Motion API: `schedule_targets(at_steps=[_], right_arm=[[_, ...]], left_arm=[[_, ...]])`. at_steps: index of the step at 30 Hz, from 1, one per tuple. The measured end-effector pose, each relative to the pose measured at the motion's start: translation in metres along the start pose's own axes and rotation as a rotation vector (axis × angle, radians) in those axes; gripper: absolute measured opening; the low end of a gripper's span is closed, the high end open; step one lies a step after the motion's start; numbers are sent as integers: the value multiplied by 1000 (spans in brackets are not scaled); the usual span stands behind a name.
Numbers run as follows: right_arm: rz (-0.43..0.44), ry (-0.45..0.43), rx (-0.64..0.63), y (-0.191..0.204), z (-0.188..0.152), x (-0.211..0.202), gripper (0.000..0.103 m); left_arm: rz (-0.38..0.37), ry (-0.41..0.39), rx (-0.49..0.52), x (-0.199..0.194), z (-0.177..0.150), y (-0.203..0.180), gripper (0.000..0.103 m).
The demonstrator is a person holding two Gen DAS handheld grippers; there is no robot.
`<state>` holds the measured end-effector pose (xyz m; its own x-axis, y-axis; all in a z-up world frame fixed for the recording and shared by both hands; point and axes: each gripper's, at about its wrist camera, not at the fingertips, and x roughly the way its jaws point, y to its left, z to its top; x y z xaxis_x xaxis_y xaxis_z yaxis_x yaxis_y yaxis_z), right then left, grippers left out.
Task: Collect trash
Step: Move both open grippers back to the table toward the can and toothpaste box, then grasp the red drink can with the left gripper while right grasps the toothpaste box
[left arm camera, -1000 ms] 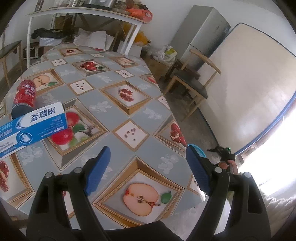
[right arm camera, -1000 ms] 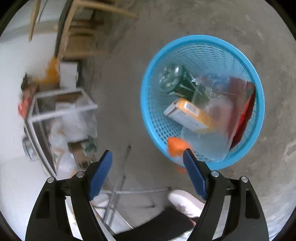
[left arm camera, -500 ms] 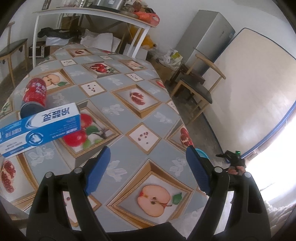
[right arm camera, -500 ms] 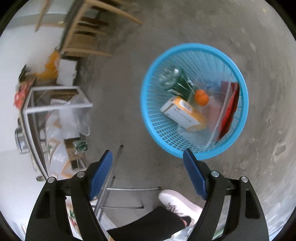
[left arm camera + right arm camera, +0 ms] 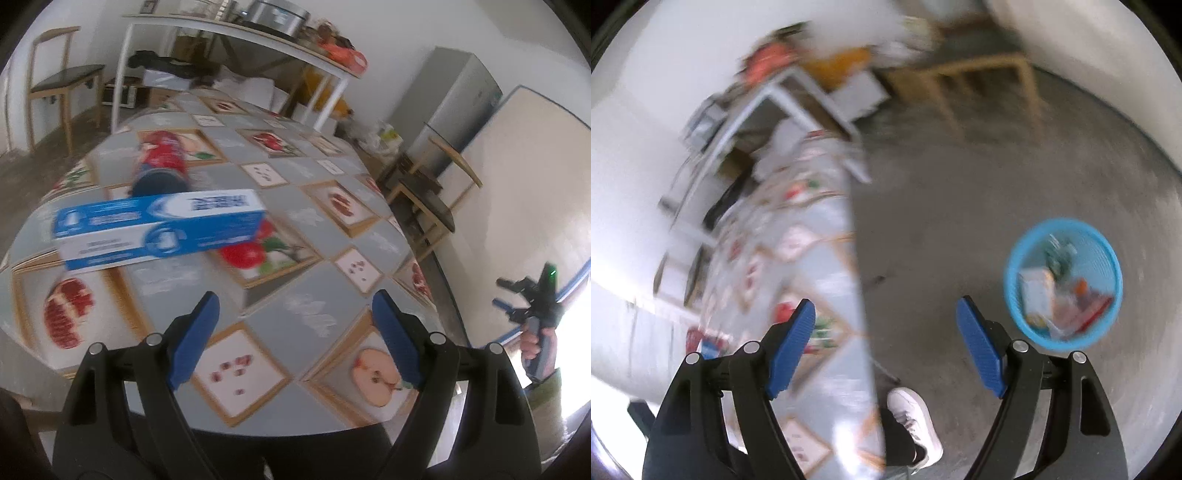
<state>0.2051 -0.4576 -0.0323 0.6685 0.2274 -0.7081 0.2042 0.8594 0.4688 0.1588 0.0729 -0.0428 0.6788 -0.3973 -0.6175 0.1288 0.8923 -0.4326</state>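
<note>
Nearest in the left wrist view, the left gripper (image 5: 295, 339) hangs with its two blue-padded jaws wide and nothing between them, above the table with the fruit-patterned grey cloth (image 5: 325, 266). Two pieces of trash lie on it toward 11 o'clock: one blue-and-white cardboard toothpaste box (image 5: 159, 227), and just behind it one red cylindrical can (image 5: 162, 162) on its side. The right gripper (image 5: 886, 347) is likewise wide and empty. At its 3 o'clock, on the floor, stands one round blue plastic mesh basket (image 5: 1112, 258) holding several blurred items.

White walls (image 5: 406, 33), concrete floor (image 5: 960, 192)
</note>
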Motion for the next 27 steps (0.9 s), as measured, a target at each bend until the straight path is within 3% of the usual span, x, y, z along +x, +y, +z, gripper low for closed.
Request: schedule_targets(at_steps=[5,12,15,18,22,25,27], right_arm=[[53,21,-317,119,-12,15,77],[171,54,-848,281,-80,53,77],[226,78,-993,329,-104,70,77],[250,109,-1067,363,-119,89,77],[277,140,-1116,396,-136,108,77],[296,144,-1128,411,-146,113,77],[296,140,-1145,417,-152,117,77]], left_arm=[[32,-65,-33,-23,-2,27,81],[62,-122,-109,-49,-4,68,81],[59,-145,-135,-57,0,81,81],[33,-159,-132,-64,25,92,81],[43,-71,-123,-50,72,105,81],[34,66,-140,-14,113,124,81],[71,155,-168,15,132,139,81]])
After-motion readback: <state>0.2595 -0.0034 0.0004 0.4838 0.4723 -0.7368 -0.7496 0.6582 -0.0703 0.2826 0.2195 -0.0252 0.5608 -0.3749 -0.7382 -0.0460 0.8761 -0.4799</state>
